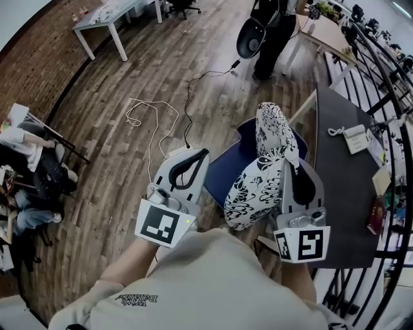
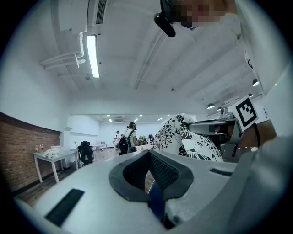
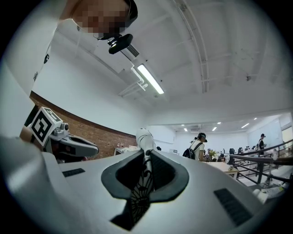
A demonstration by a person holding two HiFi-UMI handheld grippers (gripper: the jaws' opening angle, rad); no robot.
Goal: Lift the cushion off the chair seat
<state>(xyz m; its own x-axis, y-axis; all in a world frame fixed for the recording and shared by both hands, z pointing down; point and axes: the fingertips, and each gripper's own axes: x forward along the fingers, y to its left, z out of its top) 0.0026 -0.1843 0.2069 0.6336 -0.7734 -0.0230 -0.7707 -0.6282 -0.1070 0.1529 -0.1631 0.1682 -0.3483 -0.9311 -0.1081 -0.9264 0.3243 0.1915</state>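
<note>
A white cushion with a black flower print [image 1: 261,171] stands on edge over the blue seat pad [image 1: 229,164] of the chair. My right gripper [image 1: 289,166] is on the cushion's right side, shut on a thin fold of the printed fabric [image 3: 139,196]; the cushion's top [image 3: 145,138] rises beyond the jaws. On the left, my left gripper [image 1: 201,156] sits at the blue pad's edge. Its jaws pinch a strip of blue fabric [image 2: 155,201]. The printed cushion [image 2: 183,137] shows to its right, with the right gripper behind it.
A dark table [image 1: 342,187] with a phone [image 1: 353,137] stands at the right, against a black railing [image 1: 381,71]. A person [image 1: 271,32] stands beyond the chair. Cables [image 1: 148,119] lie on the wooden floor. A white table [image 1: 110,19] stands far left.
</note>
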